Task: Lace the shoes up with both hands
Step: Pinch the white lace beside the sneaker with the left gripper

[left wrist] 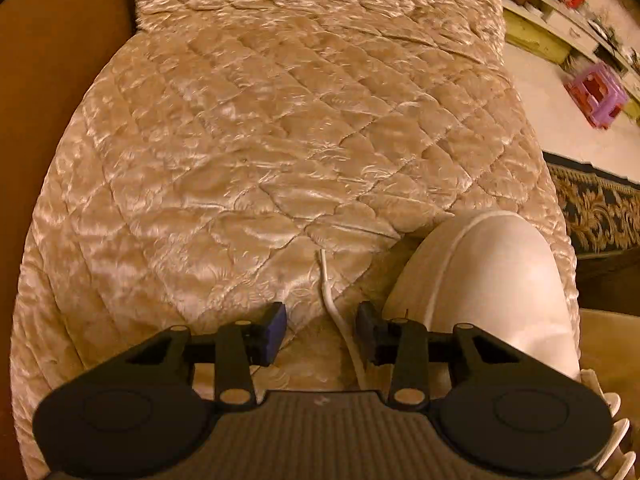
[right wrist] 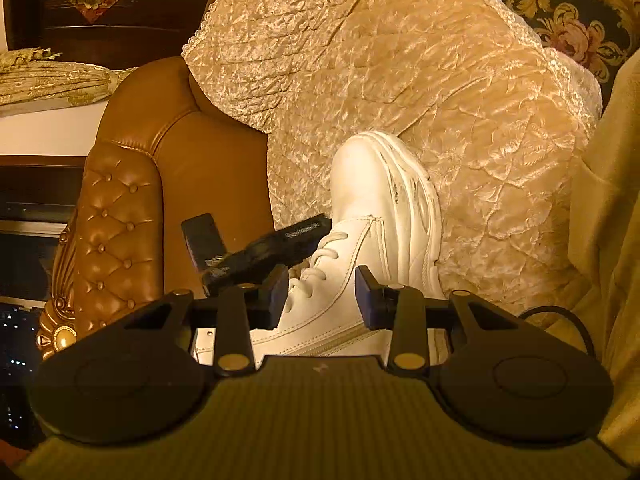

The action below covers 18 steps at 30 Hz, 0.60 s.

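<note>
Pointing steeply down at the quilted beige cover (left wrist: 248,152), the left gripper (left wrist: 322,328) is standing with its jaws partly apart, and the loose white lace end (left wrist: 326,284) is lying in the gap between them, closer to the right-hand pad but touching neither pad as far as the left wrist view shows. Nothing is being pinched there. Just to the right of that gripper, the rounded toe of the white shoe (left wrist: 492,280) is resting on the cover, with the lace trailing back under the gripper body.

From the right wrist view, the right gripper (right wrist: 322,292) is hovering low over the shoe's upper, its jaws likewise partly spread, with the crossed laces (right wrist: 320,264) of the white shoe (right wrist: 380,208) showing in the gap; whether the pads are touching the leather cannot be told. The left gripper's black body (right wrist: 272,252) is crossing in from the left, just beyond the right gripper's left finger, beside the lacing. The shoe is lying toe away from the camera on the quilted cover. Farther left, a tufted brown leather armrest (right wrist: 116,236) is rising, and behind it a dark wooden cabinet (right wrist: 108,4) is standing against the wall.
</note>
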Available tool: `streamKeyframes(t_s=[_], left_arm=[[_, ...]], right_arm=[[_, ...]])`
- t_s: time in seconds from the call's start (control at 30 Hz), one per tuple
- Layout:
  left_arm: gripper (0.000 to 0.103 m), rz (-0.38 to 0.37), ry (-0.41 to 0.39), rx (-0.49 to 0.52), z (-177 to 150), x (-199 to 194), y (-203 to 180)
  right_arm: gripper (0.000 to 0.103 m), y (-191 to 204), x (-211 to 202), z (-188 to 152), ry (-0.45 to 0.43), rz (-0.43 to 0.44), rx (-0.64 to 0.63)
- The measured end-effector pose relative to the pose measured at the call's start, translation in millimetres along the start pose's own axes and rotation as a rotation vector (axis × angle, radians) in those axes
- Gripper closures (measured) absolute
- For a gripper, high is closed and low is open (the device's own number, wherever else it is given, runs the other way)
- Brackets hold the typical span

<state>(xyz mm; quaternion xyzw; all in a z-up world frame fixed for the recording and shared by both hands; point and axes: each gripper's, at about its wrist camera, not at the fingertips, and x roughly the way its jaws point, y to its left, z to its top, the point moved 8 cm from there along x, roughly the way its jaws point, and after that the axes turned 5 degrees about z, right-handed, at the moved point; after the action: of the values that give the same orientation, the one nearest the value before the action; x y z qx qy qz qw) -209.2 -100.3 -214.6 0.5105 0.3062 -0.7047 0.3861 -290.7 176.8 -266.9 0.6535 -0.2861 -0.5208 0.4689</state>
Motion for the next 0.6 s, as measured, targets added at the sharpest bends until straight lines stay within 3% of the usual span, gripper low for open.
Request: streamKeyframes(t_s=[0.03,0.17,0.23,0.37,0.6], left_arm=[[0.08,0.007,-0.012,0.009,-1,-1,4],[0.1,-0.039,-0.013,-0.023,-3,-6,22],[0.1,-0.028,-0.019,-0.001,-1,-12,28],[0.1,0.03,-0.069,0.182,10,-40,26],[0.1,0.017,-0.097,0.385,21,-86,4]], right_arm=[[0.06,0,1,0,0.004,0.0,-0.001],[0.06,3,-5,2,-0.018,-0.002,-0.013],[0.06,2,-8,3,-0.032,-0.003,-0.005],[0.06,3,-9,2,-0.037,0.001,-0.006],[0.06,18,-10,-3,-0.042,-0.004,-0.074]])
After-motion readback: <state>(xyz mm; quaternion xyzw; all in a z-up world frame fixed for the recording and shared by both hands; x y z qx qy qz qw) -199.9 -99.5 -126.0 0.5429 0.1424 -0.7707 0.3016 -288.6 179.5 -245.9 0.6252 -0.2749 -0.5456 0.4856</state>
